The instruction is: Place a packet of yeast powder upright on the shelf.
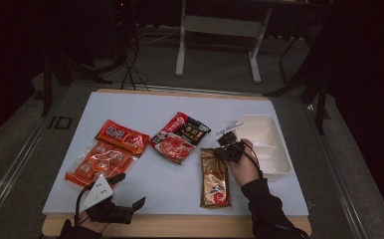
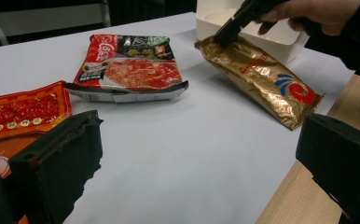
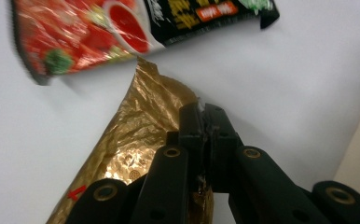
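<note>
We hold the right gripper (image 3: 202,114) pinched on the far edge of the gold packet (image 1: 214,178), which lies on the white table (image 1: 170,184) just beside the white tray (image 1: 272,144), its gripped end tilted up. Our left gripper (image 1: 128,189) rests at the near table edge, jaws spread, holding nothing.

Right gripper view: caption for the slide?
Right gripper shut on the edge of a crinkled gold foil pouch, beside a red-and-black printed food packet on the white tabletop.
</note>
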Demonstrator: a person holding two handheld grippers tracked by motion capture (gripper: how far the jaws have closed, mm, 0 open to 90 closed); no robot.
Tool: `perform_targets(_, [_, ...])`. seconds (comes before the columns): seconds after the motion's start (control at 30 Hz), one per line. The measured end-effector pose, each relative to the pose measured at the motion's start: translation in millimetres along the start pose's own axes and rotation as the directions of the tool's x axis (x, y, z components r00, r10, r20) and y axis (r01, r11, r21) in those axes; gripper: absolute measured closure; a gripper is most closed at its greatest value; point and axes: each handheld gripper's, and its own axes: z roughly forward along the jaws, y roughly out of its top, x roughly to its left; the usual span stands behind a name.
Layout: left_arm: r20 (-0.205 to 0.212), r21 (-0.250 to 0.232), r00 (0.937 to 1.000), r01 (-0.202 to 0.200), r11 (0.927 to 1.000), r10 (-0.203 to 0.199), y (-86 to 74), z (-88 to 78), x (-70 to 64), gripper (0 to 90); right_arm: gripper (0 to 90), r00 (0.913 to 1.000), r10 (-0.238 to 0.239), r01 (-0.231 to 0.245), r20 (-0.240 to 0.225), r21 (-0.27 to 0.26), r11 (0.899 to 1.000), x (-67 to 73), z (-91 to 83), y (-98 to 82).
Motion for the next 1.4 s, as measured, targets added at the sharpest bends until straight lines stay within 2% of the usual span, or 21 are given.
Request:
perform_targets(0.17, [0.001, 0.003, 1.0, -0.002, 1.0, 0.002, -0.1, 0.5, -0.1, 0.9, 87.5, 0.9996, -0.016, 0.015, -0.023, -0.062, 0.998, 4.2, -21.1, -0.1])
perform_targets(0.27, [0.0, 0.005, 1.0, -0.002, 1.0, 0.002, -0.2, 0.4, 0.2, 0.9, 87.5, 0.9983, -0.023, 0.017, -0.054, -0.114, 0.993, 6.8, -38.6, -0.1])
perform_targets(0.33, [-0.001, 0.006, 1.0, 0.001, 1.0, -0.001, -0.3, 0.6, 0.4, 0.9, 87.5, 0.9956, -0.019, 0.005, -0.091, -0.15, 0.989, 7.6, -49.8, -0.1])
perform_targets(0.37, [-0.001, 0.005, 1.0, 0.001, 1.0, -0.001, -0.3, 0.8, 0.3, 0.9, 87.5, 0.9953, -0.026, 0.011, -0.093, -0.159, 0.987, 9.0, -54.0, 0.2])
perform_targets(0.4, [-0.001, 0.006, 1.0, 0.001, 1.0, -0.001, -0.2, 0.8, 0.3, 0.9, 87.5, 0.9953, -0.044, 0.027, -0.087, -0.189, 0.982, 10.8, -61.1, 0.2])
perform_targets(0.5, [0.0, 0.006, 1.0, 0.0, 1.0, 0.0, -0.3, 0.7, 0.1, 0.9, 87.6, 0.991, -0.066, 0.037, -0.116, -0.238, 0.971, 12.8, -76.5, 0.6])
perform_targets(0.53, [0.0, 0.006, 1.0, 0.0, 1.0, 0.0, -0.3, 0.7, 0.1, 0.9, 87.7, 0.99, -0.076, 0.044, -0.119, -0.251, 0.967, 13.9, -81.2, 0.8])
perform_targets(0.6, [0.0, 0.006, 1.0, 0.002, 1.0, -0.002, -0.3, 0.8, 0.3, 0.9, 87.7, 0.9849, -0.084, 0.04, -0.151, -0.275, 0.961, 15.2, -89.7, 1.4])
perform_targets(0.67, [0.002, 0.006, 1.0, 0.004, 1.0, -0.004, -0.2, 0.7, 0.2, 0.9, 87.6, 0.9839, -0.086, 0.038, -0.157, -0.282, 0.959, 15.6, -92.4, 1.8])
perform_targets(0.7, [0.002, 0.005, 1.0, 0.003, 1.0, -0.003, -0.1, 0.8, 0.1, 0.9, 87.7, 0.9819, -0.099, 0.047, -0.162, -0.297, 0.954, 17.0, -99.3, 3.6])
perform_targets(0.87, [0.004, 0.006, 1.0, 0.004, 1.0, -0.004, -0.1, 1.3, -0.4, 0.9, 87.7, 0.9816, -0.104, 0.046, -0.161, -0.328, 0.943, 14.9, -109.1, 9.0])
perform_targets(1.03, [0.004, 0.004, 1.0, 0.007, 1.0, -0.007, -0.4, 1.1, -0.1, 0.9, 87.8, 0.9854, -0.103, 0.051, -0.135, -0.344, 0.938, 14.3, -114.7, 14.0])
perform_targets(1.1, [0.006, -0.001, 1.0, 0.007, 1.0, -0.007, -0.3, 1.1, -0.7, 0.9, 87.8, 0.9824, -0.106, 0.046, -0.154, -0.353, 0.935, 13.5, -117.5, 15.9])
perform_targets(1.17, [-0.008, -0.014, 1.0, 0.003, 0.9999, -0.003, 0.4, 0.4, -1.4, 0.9, 87.8, 0.9843, -0.107, 0.049, -0.141, -0.364, 0.93, 12.9, -120.9, 17.9])
perform_targets(1.23, [0.005, -0.022, 0.9998, 0.019, 0.9996, -0.019, 0.4, 0.1, -0.5, 0.9, 87.8, 0.9857, -0.107, 0.051, -0.13, -0.374, 0.926, 12.2, -123.7, 19.4])
perform_targets(1.4, [0.011, -0.008, 0.9996, 0.024, 0.9997, -0.024, -1.3, 0.5, -0.7, 0.9, 87.7, 0.9837, -0.12, 0.057, -0.134, -0.402, 0.914, 7.4, -130.4, 24.0])
